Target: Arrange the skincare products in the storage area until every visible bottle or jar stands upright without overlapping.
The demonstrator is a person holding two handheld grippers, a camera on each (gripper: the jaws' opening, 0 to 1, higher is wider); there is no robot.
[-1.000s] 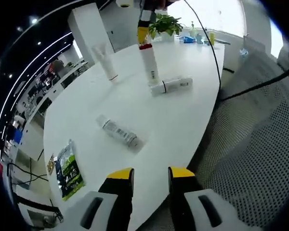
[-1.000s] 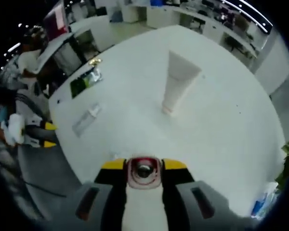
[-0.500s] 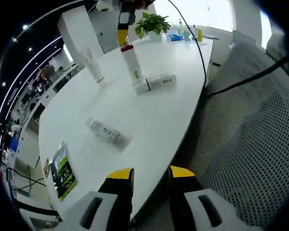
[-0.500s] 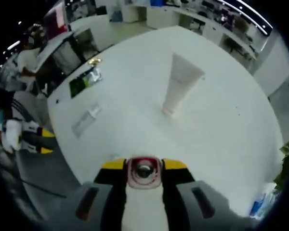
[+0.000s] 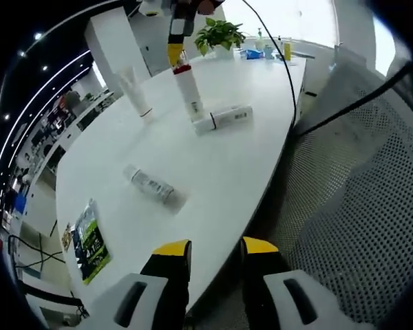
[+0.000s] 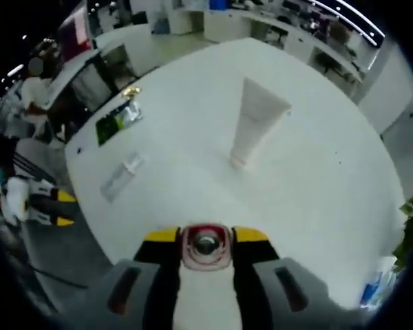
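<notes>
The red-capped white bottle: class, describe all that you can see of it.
The red-capped white bottle is a slim white cylinder with a red top and a small dark mark low on its side. It stands upright on the white table, its top held between the yellow jaws of the right hand-held gripper. A capped white bottle lies on its side at its base.

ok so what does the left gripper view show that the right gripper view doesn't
Left gripper view: a white bottle lying beside the upright red-capped bottle, and a mesh chair. Right gripper view: the left gripper off the table edge. Both: the upright tube, the clear bottle lying down, the green packet.
</notes>
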